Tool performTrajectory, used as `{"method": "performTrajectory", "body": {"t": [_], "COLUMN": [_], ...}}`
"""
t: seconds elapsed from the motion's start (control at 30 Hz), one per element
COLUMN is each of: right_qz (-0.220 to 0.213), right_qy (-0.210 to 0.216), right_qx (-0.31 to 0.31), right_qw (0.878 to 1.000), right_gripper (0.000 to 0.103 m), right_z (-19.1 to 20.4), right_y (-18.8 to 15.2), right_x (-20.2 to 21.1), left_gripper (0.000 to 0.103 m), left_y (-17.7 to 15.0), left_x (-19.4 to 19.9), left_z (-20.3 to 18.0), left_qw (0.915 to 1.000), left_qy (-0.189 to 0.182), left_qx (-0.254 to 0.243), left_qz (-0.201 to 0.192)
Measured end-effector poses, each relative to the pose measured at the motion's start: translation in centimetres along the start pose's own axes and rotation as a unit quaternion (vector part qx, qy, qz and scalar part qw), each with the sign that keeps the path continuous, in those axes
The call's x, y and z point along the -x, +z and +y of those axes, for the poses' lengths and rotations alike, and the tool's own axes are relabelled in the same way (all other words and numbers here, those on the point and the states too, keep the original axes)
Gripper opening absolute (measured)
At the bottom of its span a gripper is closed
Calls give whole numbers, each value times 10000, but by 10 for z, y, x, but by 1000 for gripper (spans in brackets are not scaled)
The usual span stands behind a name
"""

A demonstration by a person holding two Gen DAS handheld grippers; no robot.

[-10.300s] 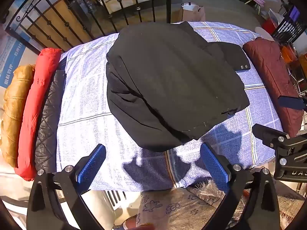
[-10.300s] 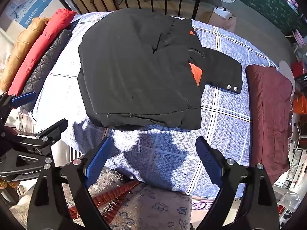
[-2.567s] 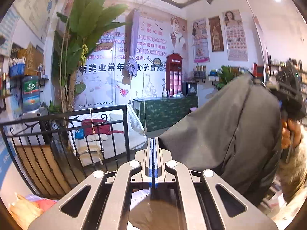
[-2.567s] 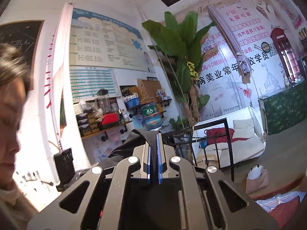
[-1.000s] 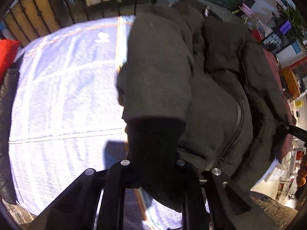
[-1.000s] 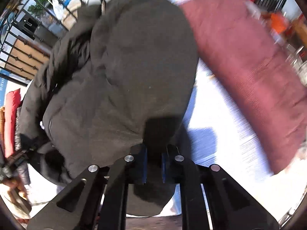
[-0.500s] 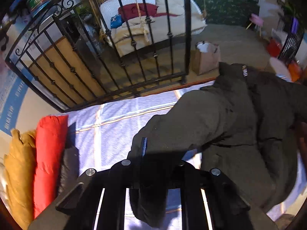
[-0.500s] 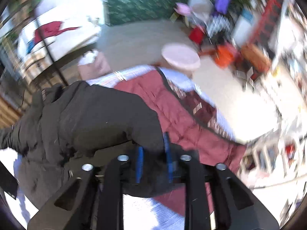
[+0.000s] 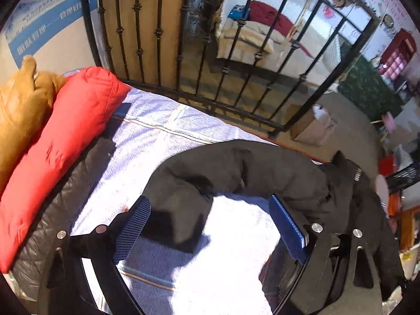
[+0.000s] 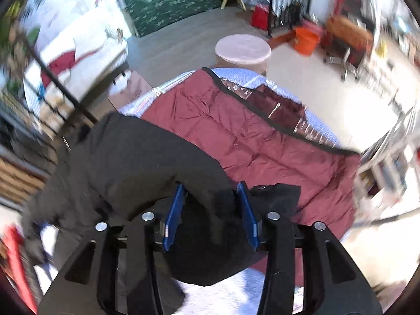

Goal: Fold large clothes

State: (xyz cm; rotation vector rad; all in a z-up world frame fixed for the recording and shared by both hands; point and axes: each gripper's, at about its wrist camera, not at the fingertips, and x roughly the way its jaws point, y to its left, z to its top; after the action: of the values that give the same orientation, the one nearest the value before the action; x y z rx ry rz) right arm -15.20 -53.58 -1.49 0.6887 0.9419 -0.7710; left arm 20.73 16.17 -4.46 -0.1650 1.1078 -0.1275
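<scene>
Both tongs have just been opening: left tongs point(image 9: 210, 225) wide, empty; right tongs point(image 10: 211, 214) half-parted around black jacket point(image 10: 136, 155) sleeve; we should smooth it flat first.

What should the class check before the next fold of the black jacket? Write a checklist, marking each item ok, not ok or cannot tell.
1. Left gripper clear of cloth: ok; its jaws have just been opening, and the sleeve lies loose between them.
2. Right gripper clear: not ok; jaws have been opening, black cloth still fills the gap.
3. Black jacket resting on the blue checked sheet: ok.
4. Jacket clear of the maroon coat: not ok, it overlaps.
5. Jacket spread flat: cannot tell.
</scene>
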Motion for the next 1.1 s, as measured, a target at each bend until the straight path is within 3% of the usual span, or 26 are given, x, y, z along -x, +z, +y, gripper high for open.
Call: {"method": "performTrajectory", "body": {"t": [0.07, 0.17, 0.3, 0.4, 0.43, 0.53, 0.6, 0.67, 0.8, 0.87, 0.97, 1.03, 1.07, 1.1], "right_qz": [-9, -142, -32, -9, 67, 771, 1267, 1646, 2175, 2357, 2345, 2284, 2291, 2289], "right_qy": [362, 554, 1002, 1469, 1626, 2142, 1943, 1465, 1041, 829, 900, 650, 701, 843], "right_qx": [-551, -1127, -732, 94, 375, 1060, 1269, 1190, 853, 1008, 1437, 1935, 1999, 2030], "right_qw": [9978, 9920, 9923, 9891, 9860, 9680, 9644, 9681, 9667, 9630, 9572, 9519, 9501, 9483], "right_gripper": [82, 84, 84, 84, 88, 92, 92, 92, 92, 84, 70, 38, 26, 21], "right_z": [-9, -11, 24, 70, 84, 123, 131, 123, 91, 85, 98, 115, 119, 124], "right_y": [7, 16, 14, -10, -19, -59, -88, -116, -166, -188, -205, -211, -210, -208], "right_x": [3, 14, 21, 30, 30, 7, -23, -55, -106, -122, -125, -124, -122, -116], "left_gripper": [89, 91, 91, 91, 91, 91, 91, 90, 77, 68, 54, 44, 42, 40], "left_y": [-14, -50, -100, -116, -117, -119, -125, -135, -140, -140, -139, -137, -135, -135], "left_x": [2, -17, -53, -79, -85, -107, -121, -127, -119, -115, -106, -96, -91, -86], "left_z": [-5, -33, -79, -104, -110, -125, -138, -148, -153, -155, -161, -167, -169, -170], "left_qw": [9995, 9931, 9764, 9707, 9706, 9673, 9606, 9548, 9544, 9547, 9549, 9547, 9541, 9534], "left_qy": [-144, -290, -623, -995, -1118, -1478, -1461, -1440, -1525, -1471, -1422, -1433, -1434, -1430], "left_qx": [-262, -1055, -1801, -1763, -1654, -1332, -1423, -1618, -1583, -1681, -1805, -1863, -1907, -1981], "left_qz": [62, 424, 1018, 1293, 1342, 1570, 1890, 2036, 2020, 1964, 1883, 1823, 1809, 1772]}}
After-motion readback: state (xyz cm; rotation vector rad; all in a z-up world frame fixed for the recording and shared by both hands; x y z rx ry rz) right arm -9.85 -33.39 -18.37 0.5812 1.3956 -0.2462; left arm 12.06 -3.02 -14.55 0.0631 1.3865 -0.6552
